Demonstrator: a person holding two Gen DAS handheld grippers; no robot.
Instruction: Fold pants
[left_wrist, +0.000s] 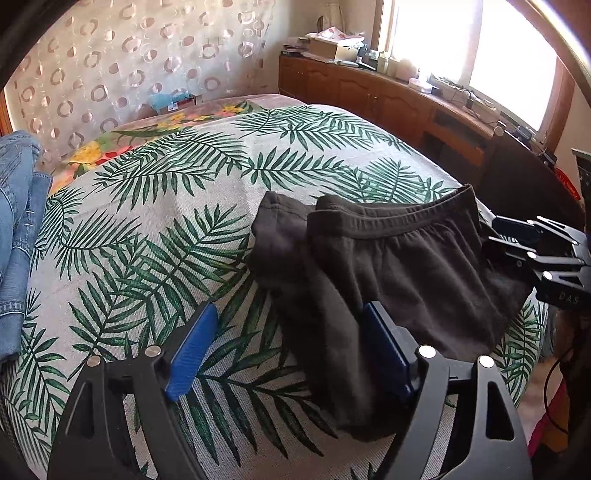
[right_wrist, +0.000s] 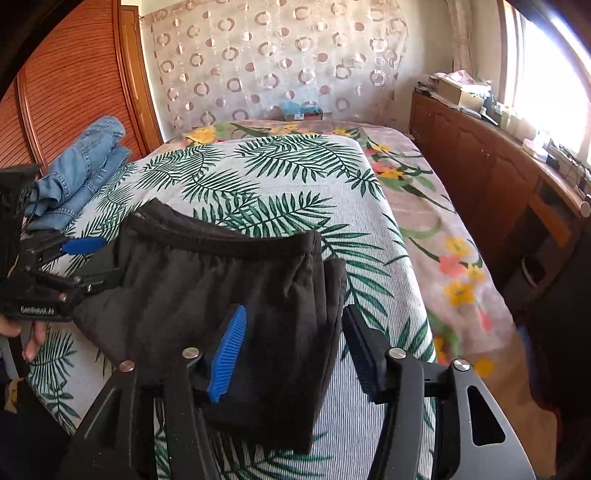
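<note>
Dark brown pants (left_wrist: 399, 273) lie folded in a bundle on the palm-leaf bedspread (left_wrist: 177, 206), waistband on the far side. They also show in the right wrist view (right_wrist: 229, 280). My left gripper (left_wrist: 284, 354) is open, its blue pads wide apart, hovering over the near left edge of the bundle. It shows at the left in the right wrist view (right_wrist: 88, 254). My right gripper (right_wrist: 291, 354) is open above the pants' near right corner, holding nothing. It shows at the right edge of the left wrist view (left_wrist: 517, 236).
Folded blue jeans (right_wrist: 81, 166) lie at the bed's far left, also in the left wrist view (left_wrist: 18, 229). A wooden cabinet (right_wrist: 491, 166) with clutter runs along the right under a bright window. A floral sheet (right_wrist: 443, 229) covers the bed's right side.
</note>
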